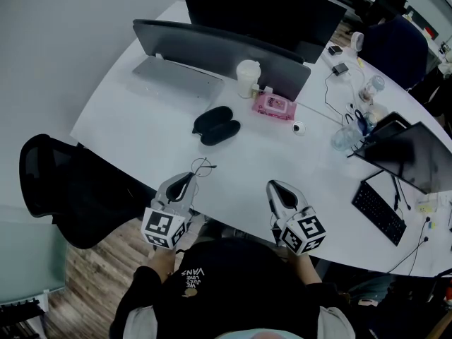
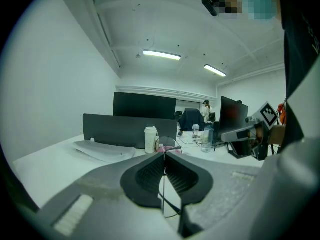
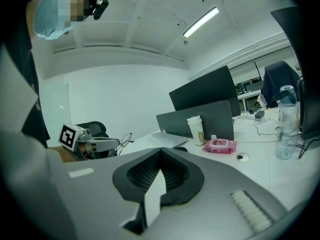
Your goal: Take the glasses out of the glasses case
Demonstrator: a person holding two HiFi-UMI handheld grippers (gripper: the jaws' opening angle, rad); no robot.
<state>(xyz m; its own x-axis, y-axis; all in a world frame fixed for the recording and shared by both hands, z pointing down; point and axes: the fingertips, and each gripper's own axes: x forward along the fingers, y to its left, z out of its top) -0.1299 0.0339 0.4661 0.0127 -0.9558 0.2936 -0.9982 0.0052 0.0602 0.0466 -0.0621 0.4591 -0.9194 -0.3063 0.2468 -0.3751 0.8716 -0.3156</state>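
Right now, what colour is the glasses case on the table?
Black; the glasses case shows best in the head view.

Ahead of me on desk (image 1: pixel 141 129): cup (image 1: pixel 248 77) just beside pink wipes pack (image 1: pixel 273 105). Black chair (image 1: pixel 67 189) at my left, keyboard (image 1: pixel 378 212) far right, clear bottle (image 1: pixel 344 138) beyond it.

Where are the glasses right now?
Head view, left side: the glasses are pinched in the left hand-held gripper, just nearer the person than the black glasses case.
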